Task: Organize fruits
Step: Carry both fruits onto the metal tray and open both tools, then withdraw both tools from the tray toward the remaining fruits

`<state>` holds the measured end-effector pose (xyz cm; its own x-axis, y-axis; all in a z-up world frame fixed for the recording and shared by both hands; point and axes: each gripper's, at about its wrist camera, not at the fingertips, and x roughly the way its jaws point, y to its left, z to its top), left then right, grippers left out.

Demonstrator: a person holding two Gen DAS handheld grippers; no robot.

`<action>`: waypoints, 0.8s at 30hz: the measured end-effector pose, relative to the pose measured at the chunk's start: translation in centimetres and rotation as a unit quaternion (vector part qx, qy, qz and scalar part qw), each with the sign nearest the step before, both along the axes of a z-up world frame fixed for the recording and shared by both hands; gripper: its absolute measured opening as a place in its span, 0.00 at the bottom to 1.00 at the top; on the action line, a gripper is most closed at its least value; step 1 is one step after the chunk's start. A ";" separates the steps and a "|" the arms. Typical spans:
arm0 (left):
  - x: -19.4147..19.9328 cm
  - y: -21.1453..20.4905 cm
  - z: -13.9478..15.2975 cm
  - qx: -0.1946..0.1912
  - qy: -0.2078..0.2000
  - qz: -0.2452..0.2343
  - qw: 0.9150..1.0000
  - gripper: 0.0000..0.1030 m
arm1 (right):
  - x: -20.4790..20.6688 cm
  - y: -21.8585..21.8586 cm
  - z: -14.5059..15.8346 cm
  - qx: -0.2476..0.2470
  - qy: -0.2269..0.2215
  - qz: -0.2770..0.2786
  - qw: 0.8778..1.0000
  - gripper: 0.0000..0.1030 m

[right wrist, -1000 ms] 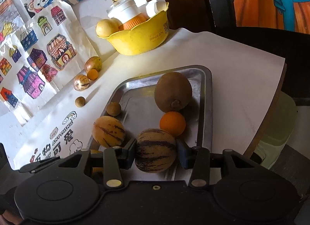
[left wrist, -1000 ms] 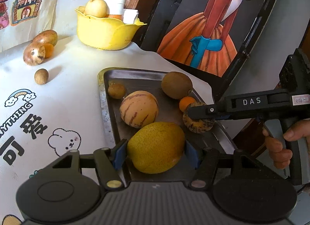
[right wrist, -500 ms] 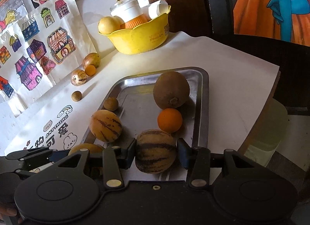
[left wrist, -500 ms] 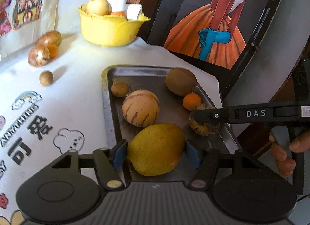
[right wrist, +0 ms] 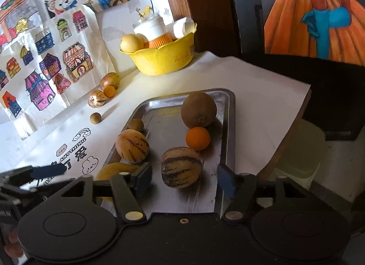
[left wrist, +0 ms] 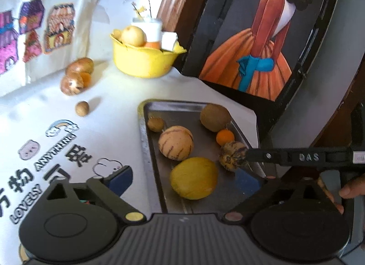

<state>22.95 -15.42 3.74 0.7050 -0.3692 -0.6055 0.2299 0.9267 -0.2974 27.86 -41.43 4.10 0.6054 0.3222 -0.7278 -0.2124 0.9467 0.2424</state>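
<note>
Framed painting (left wrist: 257, 43) (orange dress)

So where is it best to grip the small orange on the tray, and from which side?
Probably from above, closing across the widest middle of the orange. It is round, so any axis fits, but the kiwi touches it behind and the striped melon sits close in front. Its left and right flanks look freest on the tray.

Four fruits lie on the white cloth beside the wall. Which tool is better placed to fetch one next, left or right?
Left, probably. The open left tool sits on the side of the metal tray nearer the small round brown fruit on the cloth; the open right tool would cross the tray.
</note>
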 end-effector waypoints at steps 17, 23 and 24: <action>-5.8 2.8 0.7 0.062 -0.014 0.041 0.997 0.99 | -9.7 2.8 2.6 -0.009 -0.035 0.044 0.998 0.99; -7.5 4.6 -0.3 0.088 -0.007 0.039 0.995 0.99 | -12.2 5.2 2.5 -0.024 -0.006 0.074 0.997 0.99; -7.7 5.0 -0.5 0.091 -0.005 0.040 0.995 0.99 | -12.5 5.8 2.4 -0.026 0.000 0.081 0.996 0.99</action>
